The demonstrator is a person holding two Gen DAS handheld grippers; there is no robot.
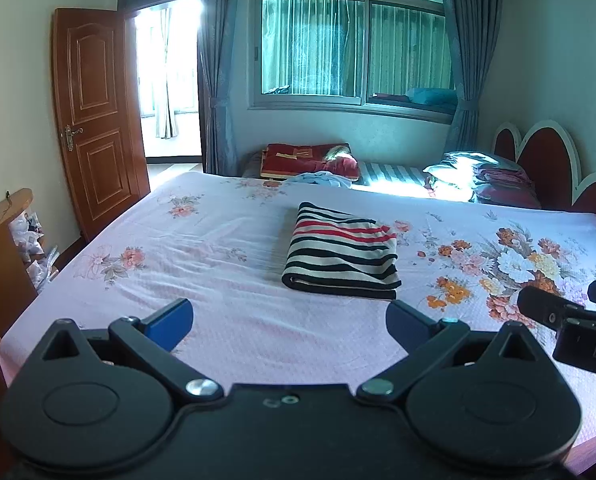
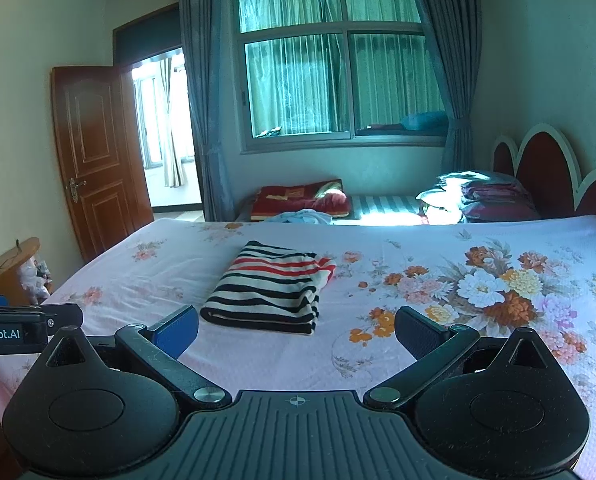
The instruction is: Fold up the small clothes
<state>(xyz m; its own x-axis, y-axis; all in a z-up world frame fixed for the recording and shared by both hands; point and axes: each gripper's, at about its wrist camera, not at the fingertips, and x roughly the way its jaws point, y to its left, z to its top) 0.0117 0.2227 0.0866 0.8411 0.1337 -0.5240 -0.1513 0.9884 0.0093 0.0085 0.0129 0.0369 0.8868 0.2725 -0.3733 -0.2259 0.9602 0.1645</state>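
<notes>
Both grippers hold nothing: left gripper (image 1: 287, 324) and right gripper (image 2: 295, 332) stand wide apart. Folded striped garment (image 1: 340, 256) lies flat on floral bedsheet (image 1: 201, 240), just ahead of both, untouched.

Black left gripper (image 1: 287, 326); blue-padded jaws, silver screws; right gripper (image 2: 295, 334) alike.

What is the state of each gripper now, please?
Left gripper: open, holding nothing.
Right gripper: open, holding nothing; the folded striped garment lies on the bed ahead.
</notes>
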